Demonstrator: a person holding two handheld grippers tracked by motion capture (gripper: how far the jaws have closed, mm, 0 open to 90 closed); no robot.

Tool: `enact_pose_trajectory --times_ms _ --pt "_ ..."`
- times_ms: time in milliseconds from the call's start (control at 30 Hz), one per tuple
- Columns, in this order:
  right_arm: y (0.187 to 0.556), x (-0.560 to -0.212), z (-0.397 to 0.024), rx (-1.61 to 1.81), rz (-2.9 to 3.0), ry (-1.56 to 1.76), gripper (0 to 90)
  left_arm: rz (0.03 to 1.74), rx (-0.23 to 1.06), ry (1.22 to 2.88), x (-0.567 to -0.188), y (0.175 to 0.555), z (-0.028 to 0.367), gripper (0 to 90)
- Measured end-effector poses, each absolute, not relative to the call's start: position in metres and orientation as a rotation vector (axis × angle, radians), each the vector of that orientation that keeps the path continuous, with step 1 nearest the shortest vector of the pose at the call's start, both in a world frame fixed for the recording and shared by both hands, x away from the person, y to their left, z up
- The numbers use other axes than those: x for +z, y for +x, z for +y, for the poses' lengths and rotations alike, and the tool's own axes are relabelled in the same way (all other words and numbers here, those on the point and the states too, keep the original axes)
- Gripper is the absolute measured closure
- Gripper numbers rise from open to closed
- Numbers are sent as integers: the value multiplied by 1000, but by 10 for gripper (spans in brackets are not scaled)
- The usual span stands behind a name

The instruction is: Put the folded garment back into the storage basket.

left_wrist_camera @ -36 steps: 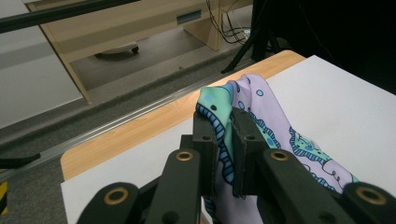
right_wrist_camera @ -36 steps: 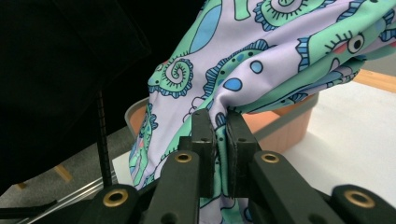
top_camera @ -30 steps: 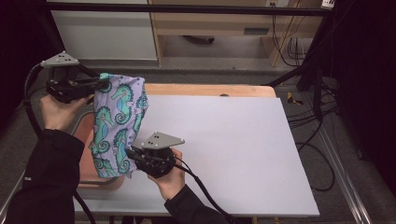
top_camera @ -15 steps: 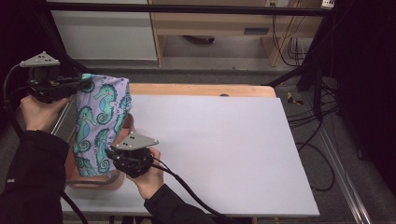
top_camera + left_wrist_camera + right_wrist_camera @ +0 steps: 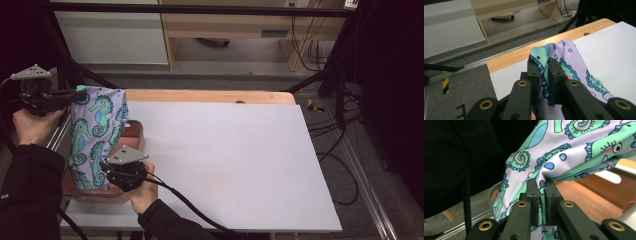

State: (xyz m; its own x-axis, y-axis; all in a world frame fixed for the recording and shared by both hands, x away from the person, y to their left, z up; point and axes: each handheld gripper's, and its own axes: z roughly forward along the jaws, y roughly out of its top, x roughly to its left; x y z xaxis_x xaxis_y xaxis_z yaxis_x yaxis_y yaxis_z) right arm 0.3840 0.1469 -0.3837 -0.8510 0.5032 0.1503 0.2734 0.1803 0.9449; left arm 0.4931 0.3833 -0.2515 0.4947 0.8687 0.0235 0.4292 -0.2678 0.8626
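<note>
At the left edge of the frame, the seahorse-print cloth [image 5: 95, 137] hangs stretched between two grippers, over a reddish-brown tray [image 5: 131, 134] at the desk's [image 5: 230, 160] left side. The left gripper [image 5: 70, 96], in the upper left, has its jaws clamped on the cloth's top corner. The right gripper [image 5: 106, 170], lower down, has its jaws pinched tight on a fold of the cloth's lower edge.

My high view evenly lit from overhead, white table [image 5: 225, 160] bright without glare, room edges falling into black, soft grain throughout, my gripper views sharp on the cloth [image 5: 579, 152], nearest jaws slightly blurred, faint shadows.
</note>
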Motion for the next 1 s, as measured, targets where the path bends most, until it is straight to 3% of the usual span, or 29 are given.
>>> enact_pose_trajectory --times_ms 1000 --pt "376 -427 179 1592 2339 794 834 1204 538 1953 -330 519 396 805"
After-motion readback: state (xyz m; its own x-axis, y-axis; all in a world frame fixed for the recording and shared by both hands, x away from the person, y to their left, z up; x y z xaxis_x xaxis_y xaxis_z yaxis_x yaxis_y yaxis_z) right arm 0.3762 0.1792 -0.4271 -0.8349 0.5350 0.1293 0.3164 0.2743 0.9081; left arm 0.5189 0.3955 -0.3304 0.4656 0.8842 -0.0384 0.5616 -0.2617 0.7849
